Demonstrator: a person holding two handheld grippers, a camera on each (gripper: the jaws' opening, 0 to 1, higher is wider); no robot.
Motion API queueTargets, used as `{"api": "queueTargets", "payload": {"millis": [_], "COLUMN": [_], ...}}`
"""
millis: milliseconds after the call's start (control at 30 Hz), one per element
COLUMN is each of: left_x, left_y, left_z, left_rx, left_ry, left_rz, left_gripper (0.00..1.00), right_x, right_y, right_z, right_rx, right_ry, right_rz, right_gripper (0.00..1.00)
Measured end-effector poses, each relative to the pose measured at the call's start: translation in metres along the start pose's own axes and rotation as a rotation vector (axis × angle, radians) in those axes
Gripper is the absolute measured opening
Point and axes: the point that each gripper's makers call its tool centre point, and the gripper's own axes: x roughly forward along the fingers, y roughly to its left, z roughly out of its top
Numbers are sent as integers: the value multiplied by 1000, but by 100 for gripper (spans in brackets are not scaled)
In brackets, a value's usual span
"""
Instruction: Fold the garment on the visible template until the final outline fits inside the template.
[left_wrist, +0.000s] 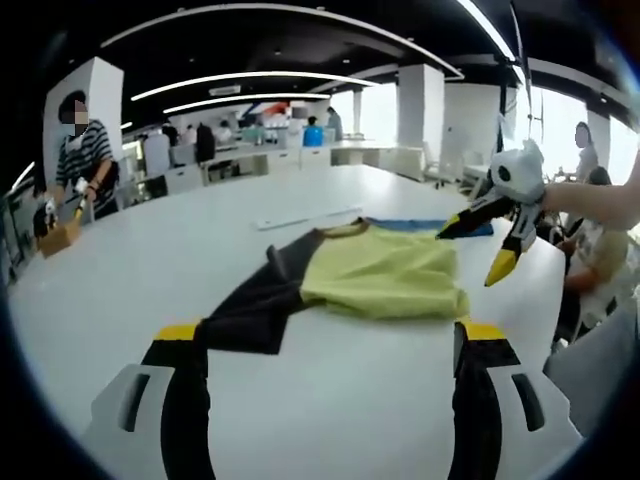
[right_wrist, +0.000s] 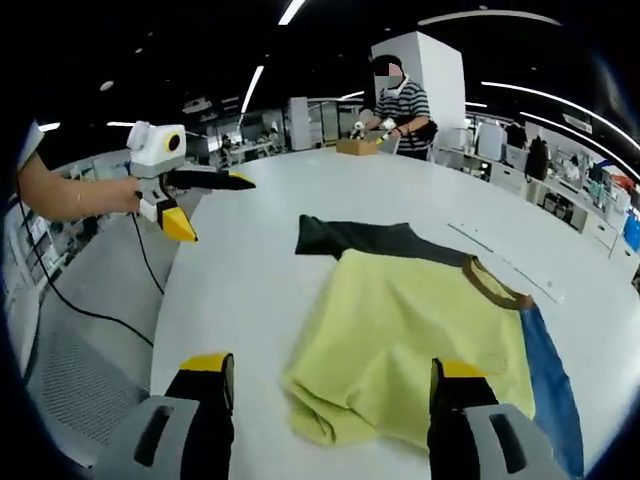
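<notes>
Left gripper view: yellow, dark-sleeved shirt (left_wrist: 385, 275) on white table (left_wrist: 150, 265), beyond spread left gripper (left_wrist: 330, 345). Right gripper (right_wrist: 330, 375) spread, empty, straddling shirt's near hem over blue template (right_wrist: 555, 385).

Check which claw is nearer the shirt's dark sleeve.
Left. The left claw sits just short of the dark sleeve; right claw hovers across the yellow body from it.
</notes>
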Motion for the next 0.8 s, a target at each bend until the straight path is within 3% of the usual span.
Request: {"api": "queueTargets", "payload": {"millis": [300,533,800], "left_x": [-4,-6,-6], "left_y": [0,-3,-3], "left_z": [-3,-9,-10], "left_rx": [-3,-5,-21], "left_ry": [-1,10,-4], "left_rz": [2,-3,-6], "left_gripper": [99,99,99], "right_x": [31,52,65], "right_y": [18,26,20], "right_z": [-7,-17,-24], "right_rx": [-8,21,-5], "right_ry": [33,63,89], "right_rz": [25,20,-47], "right_gripper": [67,47,33]}}
